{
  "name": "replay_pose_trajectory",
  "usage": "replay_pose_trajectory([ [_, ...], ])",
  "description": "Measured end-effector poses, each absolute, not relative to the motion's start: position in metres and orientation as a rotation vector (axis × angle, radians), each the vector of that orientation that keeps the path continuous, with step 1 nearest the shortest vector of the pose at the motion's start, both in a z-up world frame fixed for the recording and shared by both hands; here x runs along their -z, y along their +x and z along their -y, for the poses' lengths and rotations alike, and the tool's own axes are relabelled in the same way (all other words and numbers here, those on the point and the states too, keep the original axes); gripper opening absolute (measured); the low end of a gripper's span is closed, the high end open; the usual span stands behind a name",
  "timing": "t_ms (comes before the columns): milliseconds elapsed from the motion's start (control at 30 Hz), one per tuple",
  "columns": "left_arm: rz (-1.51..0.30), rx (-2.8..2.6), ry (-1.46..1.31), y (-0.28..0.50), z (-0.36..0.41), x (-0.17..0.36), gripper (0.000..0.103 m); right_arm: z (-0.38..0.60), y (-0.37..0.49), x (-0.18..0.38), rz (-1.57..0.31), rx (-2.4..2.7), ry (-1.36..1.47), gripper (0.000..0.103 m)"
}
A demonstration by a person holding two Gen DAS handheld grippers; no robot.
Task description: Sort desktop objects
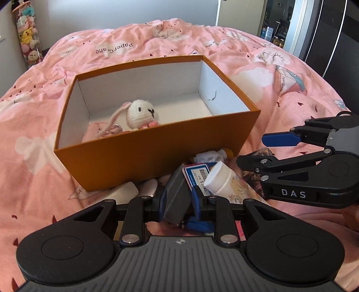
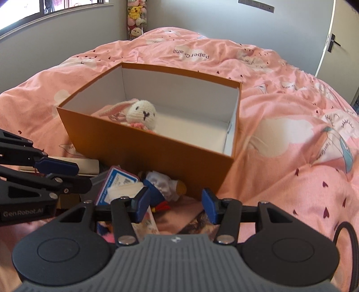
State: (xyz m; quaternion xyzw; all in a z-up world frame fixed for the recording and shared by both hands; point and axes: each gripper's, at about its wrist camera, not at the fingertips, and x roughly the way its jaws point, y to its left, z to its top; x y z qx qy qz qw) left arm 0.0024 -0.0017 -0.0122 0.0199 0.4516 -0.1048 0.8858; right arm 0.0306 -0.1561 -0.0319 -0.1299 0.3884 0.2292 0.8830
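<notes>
An open orange box (image 1: 157, 152) (image 2: 145, 148) with a white inside stands on the pink bedspread (image 1: 280, 94). A crocheted white bunny (image 1: 143, 113) (image 2: 142, 112) lies in its left part. In front of the box is a pile: a blue-and-white card (image 1: 197, 174) (image 2: 116, 179), a white-capped tube (image 1: 218, 179) and a small doll in white cloth (image 1: 208, 157) (image 2: 161, 184). My left gripper (image 1: 179, 201) (image 2: 65, 177) is shut on a tilted grey block (image 1: 177, 195) over the pile. My right gripper (image 2: 175, 206) (image 1: 264, 150) hangs open just right of it, above the doll, holding nothing.
Pale flat pieces (image 1: 125, 191) lie at the box's near left corner. Glossy printed sheets (image 2: 197, 220) sit under the pile. A column of plush toys (image 1: 28, 33) (image 2: 135, 13) stands in the far corner. A door (image 2: 332, 42) is at the far right.
</notes>
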Motion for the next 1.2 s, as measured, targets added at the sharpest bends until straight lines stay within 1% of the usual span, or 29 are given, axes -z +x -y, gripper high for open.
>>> replay_pose_trajectory([
  [33,-0.944,0.225,0.031,0.002,0.001,0.013,0.032,0.160,0.030,0.033,-0.822,-0.476,-0.261,0.054],
  [200,-0.970,0.242,0.020,-0.002,0.004,0.017,0.039,0.176,0.030,0.042,-0.898,-0.496,-0.192,0.054],
  [300,-0.967,0.256,0.027,-0.002,0.007,0.018,0.052,0.182,0.028,0.045,-0.933,-0.526,-0.153,0.054],
  [467,-0.967,0.278,0.025,-0.003,0.010,0.017,0.052,0.181,0.024,0.046,-0.962,-0.637,-0.094,0.054],
  [667,-0.972,0.276,0.014,-0.002,0.010,0.017,0.052,0.169,0.025,0.056,-1.015,-0.670,-0.129,0.054],
  [833,-0.978,0.274,0.018,-0.002,0.010,0.017,0.052,0.155,0.018,0.062,-1.025,-0.683,-0.230,0.055],
  [933,-0.974,0.279,0.021,-0.003,0.010,0.017,0.052,0.157,0.022,0.066,-1.051,-0.681,-0.213,0.054],
  [1067,-0.963,0.313,-0.001,-0.004,0.011,0.015,0.052,0.164,0.023,0.066,-1.059,-0.678,-0.174,0.049],
  [1100,-0.962,0.333,-0.018,-0.004,0.011,0.014,0.052,0.164,0.023,0.066,-1.058,-0.683,-0.170,0.044],
  [1133,-0.963,0.357,-0.039,-0.004,0.011,0.014,0.052,0.164,0.023,0.066,-1.056,-0.694,-0.163,0.030],
  [1200,-0.972,0.409,-0.081,-0.001,0.012,0.014,0.052,0.164,0.023,0.066,-1.054,-0.712,-0.156,0.029],
])
